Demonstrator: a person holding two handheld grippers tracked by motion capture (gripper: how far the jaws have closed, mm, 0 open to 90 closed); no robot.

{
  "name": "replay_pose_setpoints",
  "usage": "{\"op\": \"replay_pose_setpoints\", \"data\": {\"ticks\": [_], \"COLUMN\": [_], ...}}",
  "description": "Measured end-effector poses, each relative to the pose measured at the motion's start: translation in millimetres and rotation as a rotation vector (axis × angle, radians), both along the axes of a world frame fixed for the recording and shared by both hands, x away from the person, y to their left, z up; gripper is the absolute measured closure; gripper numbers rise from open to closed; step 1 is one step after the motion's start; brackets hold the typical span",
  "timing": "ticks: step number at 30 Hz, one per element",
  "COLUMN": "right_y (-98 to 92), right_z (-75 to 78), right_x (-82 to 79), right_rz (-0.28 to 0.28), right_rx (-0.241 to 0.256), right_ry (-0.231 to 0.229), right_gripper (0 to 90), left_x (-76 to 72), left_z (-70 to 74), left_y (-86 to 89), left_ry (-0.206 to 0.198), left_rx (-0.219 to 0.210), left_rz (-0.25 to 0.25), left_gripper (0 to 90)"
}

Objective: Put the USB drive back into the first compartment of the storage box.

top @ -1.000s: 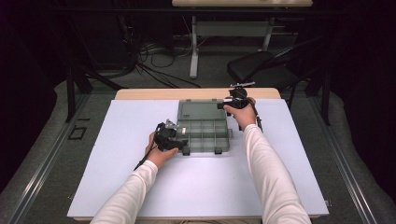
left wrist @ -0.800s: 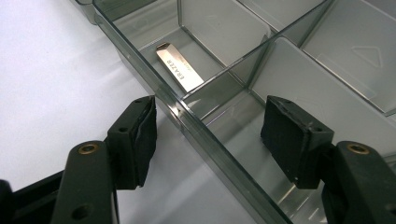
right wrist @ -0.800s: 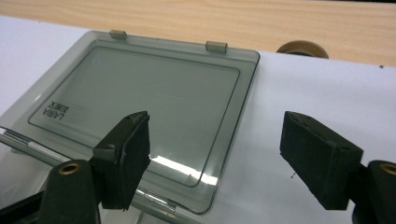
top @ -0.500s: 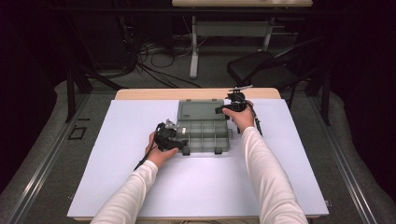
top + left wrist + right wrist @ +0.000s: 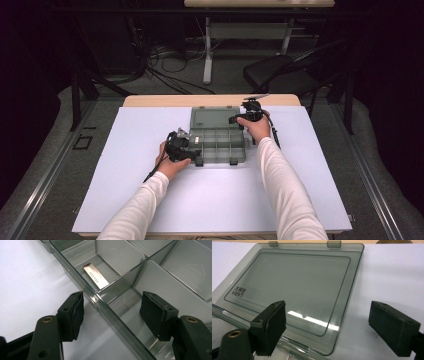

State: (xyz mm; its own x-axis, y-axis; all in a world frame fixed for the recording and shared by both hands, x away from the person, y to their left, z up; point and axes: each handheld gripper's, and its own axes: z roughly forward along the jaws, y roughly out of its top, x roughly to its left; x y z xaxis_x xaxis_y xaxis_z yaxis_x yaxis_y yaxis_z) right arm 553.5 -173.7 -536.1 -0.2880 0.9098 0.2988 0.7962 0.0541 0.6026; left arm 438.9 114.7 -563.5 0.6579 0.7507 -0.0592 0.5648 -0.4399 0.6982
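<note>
Left gripper (image 5: 112, 312) straddles the organizer box (image 5: 218, 145) wall — fingers apart.

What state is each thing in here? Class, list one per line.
Clear grey plastic compartment box: open.
Flat smoky plastic lid: folded back flat on the white table.
Small metal tweezers: lying in a corner compartment.
Left gripper: open, astride the box wall.
Right gripper: open, over the lid's edge.

The organiser box (image 5: 218, 142) sits on the table (image 5: 125, 200) toward its far edge, lid (image 5: 294, 290) lying open behind it. A metal strip (image 5: 96, 276), perhaps tweezers, lies in a left-side compartment.
</note>
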Motion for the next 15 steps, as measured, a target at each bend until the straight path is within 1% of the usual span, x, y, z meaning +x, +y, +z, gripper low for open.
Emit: {"op": "replay_pose_setpoints", "data": {"ticks": [5, 8, 9, 10, 11, 13, 15], "right_y": [-1.1, 1.4, 3.2, 4.5, 6.0, 10.1, 13.0], "right_z": [-4.9, -8.6, -9.1, -9.5, -11.1, -11.4, -12.2], "right_x": [-0.1, -0.1, -0.4, -0.6, -0.4, -1.4, -1.7], "right_rz": [-0.004, 0.012, 0.011, 0.019, 0.030, 0.031, 0.037], "right_rx": [0.022, 0.029, 0.036, 0.032, 0.046, 0.060, 0.040], "right_ry": [0.013, 0.014, 0.021, 0.031, 0.020, 0.026, 0.025], "right_gripper": [14.6, 14.9, 15.0, 15.1, 15.1, 15.0, 15.3], "left_x": [0.0, 0.0, 0.0, 0.0, 0.0, 0.0, -0.1], "left_z": [0.0, 0.0, 0.0, 0.0, 0.0, 0.0, 0.1], "left_y": [0.0, 0.0, 0.0, 0.0, 0.0, 0.0, -0.1], "left_ry": [0.000, 0.000, 0.000, 0.000, 0.000, 0.000, 0.000], "left_rx": [0.000, 0.000, 0.000, 0.001, 0.001, 0.000, 0.001], "left_rz": [0.000, 0.000, 0.000, 0.000, -0.001, 0.000, 0.000], "left_gripper": [35.5, 35.4, 35.4, 35.5, 35.5, 35.5, 35.5]}}
